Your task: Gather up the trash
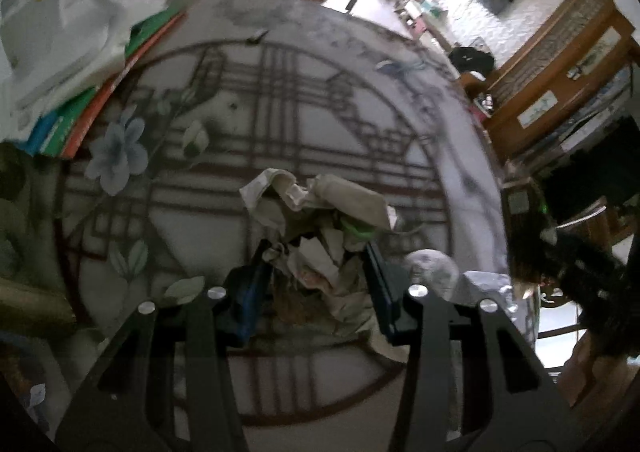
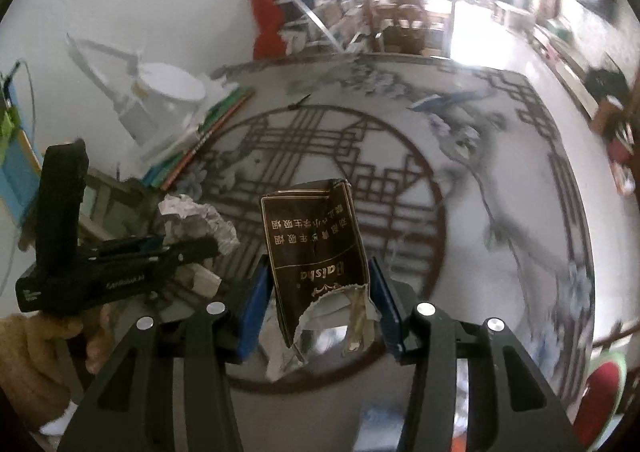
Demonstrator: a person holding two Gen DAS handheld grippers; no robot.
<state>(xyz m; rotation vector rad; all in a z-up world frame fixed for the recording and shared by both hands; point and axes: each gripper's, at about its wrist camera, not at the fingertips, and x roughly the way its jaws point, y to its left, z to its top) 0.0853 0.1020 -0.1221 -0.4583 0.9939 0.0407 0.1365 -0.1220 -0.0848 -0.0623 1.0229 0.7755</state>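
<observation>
My left gripper is shut on a wad of crumpled paper trash, beige with a green scrap, held above the round patterned table. My right gripper is shut on a torn dark brown cigarette pack with gold lettering and a ripped foil end. In the right wrist view the left gripper shows at the left, held in a hand, with the crumpled paper in its fingers.
A stack of books and papers with a white object on top lies at the table's far left. A small dark item lies on the far side. Chairs and wooden furniture stand beyond the table.
</observation>
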